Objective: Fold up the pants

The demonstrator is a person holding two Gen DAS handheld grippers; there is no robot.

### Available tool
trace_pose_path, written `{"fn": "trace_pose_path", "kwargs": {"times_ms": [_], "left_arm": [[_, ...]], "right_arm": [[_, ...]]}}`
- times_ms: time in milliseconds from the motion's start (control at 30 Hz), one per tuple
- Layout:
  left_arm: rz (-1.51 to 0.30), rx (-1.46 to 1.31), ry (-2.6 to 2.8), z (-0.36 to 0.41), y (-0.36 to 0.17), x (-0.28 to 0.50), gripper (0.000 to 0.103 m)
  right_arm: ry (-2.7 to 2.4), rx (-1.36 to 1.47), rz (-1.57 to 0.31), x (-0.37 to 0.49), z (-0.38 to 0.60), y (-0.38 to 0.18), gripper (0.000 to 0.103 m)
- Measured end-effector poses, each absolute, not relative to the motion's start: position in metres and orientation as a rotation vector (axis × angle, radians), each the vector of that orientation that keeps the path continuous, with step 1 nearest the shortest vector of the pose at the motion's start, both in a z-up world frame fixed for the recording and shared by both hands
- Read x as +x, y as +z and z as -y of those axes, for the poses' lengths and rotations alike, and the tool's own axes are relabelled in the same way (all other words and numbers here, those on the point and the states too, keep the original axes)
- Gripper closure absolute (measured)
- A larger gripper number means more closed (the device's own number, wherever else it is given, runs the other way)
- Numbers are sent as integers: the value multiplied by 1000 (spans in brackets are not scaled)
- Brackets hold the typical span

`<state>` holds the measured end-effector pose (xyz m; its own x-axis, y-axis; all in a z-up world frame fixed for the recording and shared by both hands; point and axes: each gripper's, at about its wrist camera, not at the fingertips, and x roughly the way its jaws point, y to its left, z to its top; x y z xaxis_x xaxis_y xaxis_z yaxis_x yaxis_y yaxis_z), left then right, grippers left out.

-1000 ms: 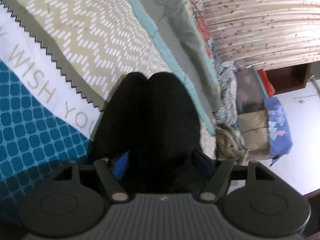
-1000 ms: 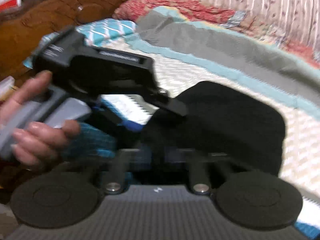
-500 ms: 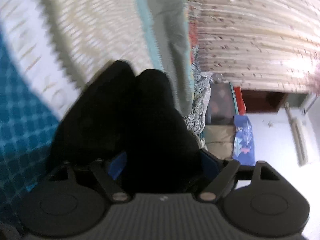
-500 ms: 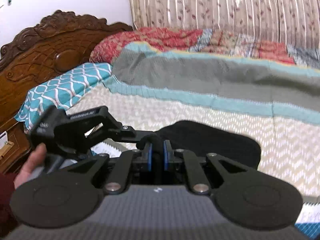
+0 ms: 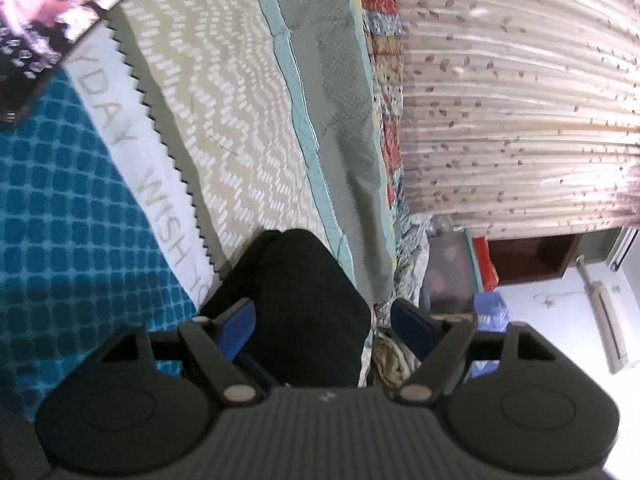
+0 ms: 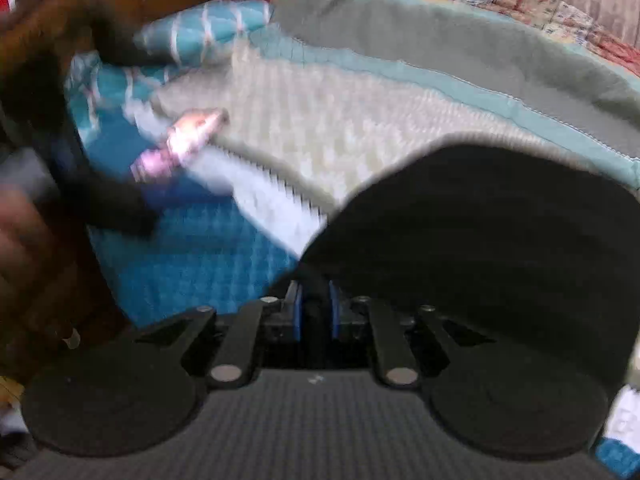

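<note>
Pants [image 5: 296, 308] are lying folded on the bed [image 5: 240, 128], bunched between the wide-open left gripper [image 5: 322, 326], its pads clear. Right gripper [image 6: 316, 312] is pinching their near edge, jaws narrow. Next move probably calls for releasing and smoothing.

Cloth all around, matt plastic in my hands.
My pants [image 5: 304, 304] are soft matt black cloth on a quilted printed bedspread [image 5: 224, 128]; my left gripper [image 5: 322, 326] is ribbed matt plastic with blue pads [image 5: 239, 326].
</note>
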<state>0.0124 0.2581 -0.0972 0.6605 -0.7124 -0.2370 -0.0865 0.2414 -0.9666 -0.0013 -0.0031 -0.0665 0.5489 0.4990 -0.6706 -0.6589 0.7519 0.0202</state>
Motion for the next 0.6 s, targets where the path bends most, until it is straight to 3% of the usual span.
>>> {"fn": "trace_pose_path", "kwargs": {"times_ms": [100,167,233,433,600], "left_arm": [[-809,-1192,-548,-234,-87,24,27],[-830,-1144,-590,-217,-82,30,27],[-851,-1112,-629,-201,-81,35,27],[-926,-949,-618,-175,-79,36,28],[-959,-821,-512,-179,-86,22,45]], "right_arm": [[714,-307,-662,-16,2,-57,68],[736,-307,-636,-23,9,-46,45],[744,-289,-600,-34,23,-33,37],[640,-229,-553,-54,79,-16,38],[555,-72,-639,-45,129,-27,42]]}}
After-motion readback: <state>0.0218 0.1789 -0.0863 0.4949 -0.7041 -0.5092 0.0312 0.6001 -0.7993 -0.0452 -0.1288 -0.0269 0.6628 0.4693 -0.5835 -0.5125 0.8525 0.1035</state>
